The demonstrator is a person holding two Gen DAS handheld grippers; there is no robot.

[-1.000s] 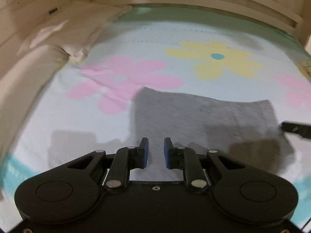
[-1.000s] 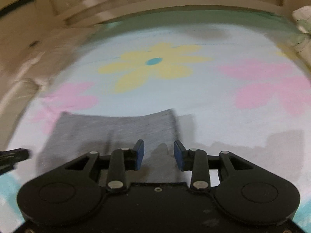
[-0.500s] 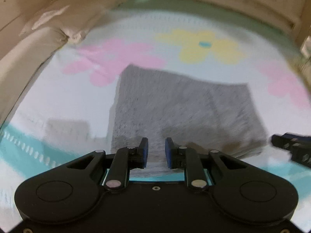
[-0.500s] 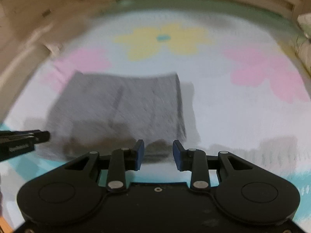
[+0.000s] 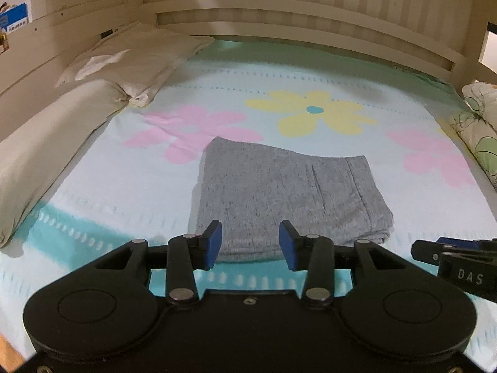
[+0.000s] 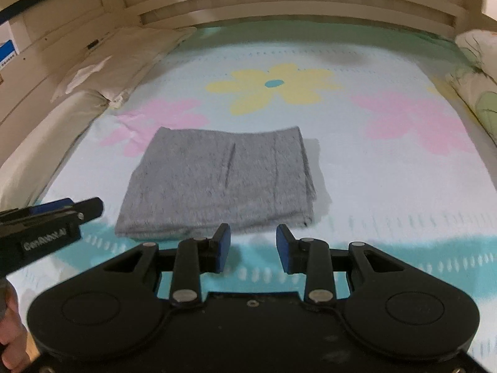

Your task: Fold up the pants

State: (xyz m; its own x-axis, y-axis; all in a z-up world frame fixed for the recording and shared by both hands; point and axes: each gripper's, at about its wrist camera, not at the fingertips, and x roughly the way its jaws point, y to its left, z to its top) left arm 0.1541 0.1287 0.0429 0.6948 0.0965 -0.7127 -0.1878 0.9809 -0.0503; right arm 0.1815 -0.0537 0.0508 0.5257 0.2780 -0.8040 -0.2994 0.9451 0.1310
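My left gripper (image 5: 250, 242) and right gripper (image 6: 253, 245) hang spread apart, empty, near the folded pants (image 5: 279, 195) — a careless brush could undo those layers.

The left gripper (image 5: 250, 245) hides the pants' (image 5: 279, 195) near edge; the pillow (image 5: 37, 155) runs off-frame.

Flowered bedsheet (image 5: 310, 71), beige pillows (image 5: 133, 62) at left, wooden headboard (image 5: 310, 15) behind.
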